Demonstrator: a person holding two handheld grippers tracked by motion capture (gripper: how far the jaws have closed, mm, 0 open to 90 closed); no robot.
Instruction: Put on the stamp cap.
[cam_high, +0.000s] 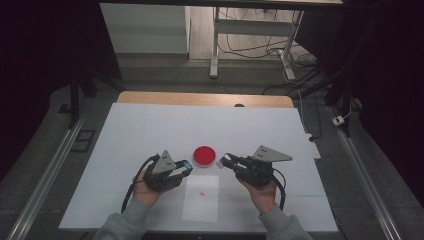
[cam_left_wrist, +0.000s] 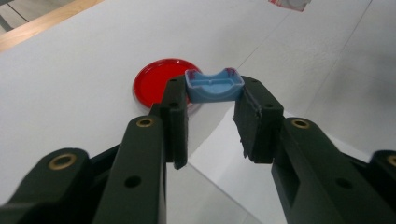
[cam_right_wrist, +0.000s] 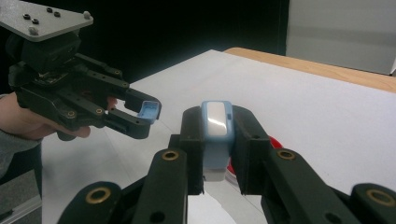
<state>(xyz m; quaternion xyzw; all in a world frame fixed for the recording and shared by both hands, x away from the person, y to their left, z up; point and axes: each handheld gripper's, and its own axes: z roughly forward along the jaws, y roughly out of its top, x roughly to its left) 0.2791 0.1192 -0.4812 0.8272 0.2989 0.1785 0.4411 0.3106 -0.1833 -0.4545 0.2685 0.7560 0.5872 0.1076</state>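
With the left gripper grasping a small blue cap and the right gripper clenched on the blue-and-white case, both near the red dish at 12 o'clock on the tabletop, the step looks like mating; next, align them.

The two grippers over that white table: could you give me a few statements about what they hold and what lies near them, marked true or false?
1. The left gripper holds a small blue cap. True.
2. The right gripper is empty. False: it is shut on a blue and white case.
3. A red dish lies on the table between the two grippers. True.
4. The red dish sits on the small paper sheet. False: it sits beyond the sheet.
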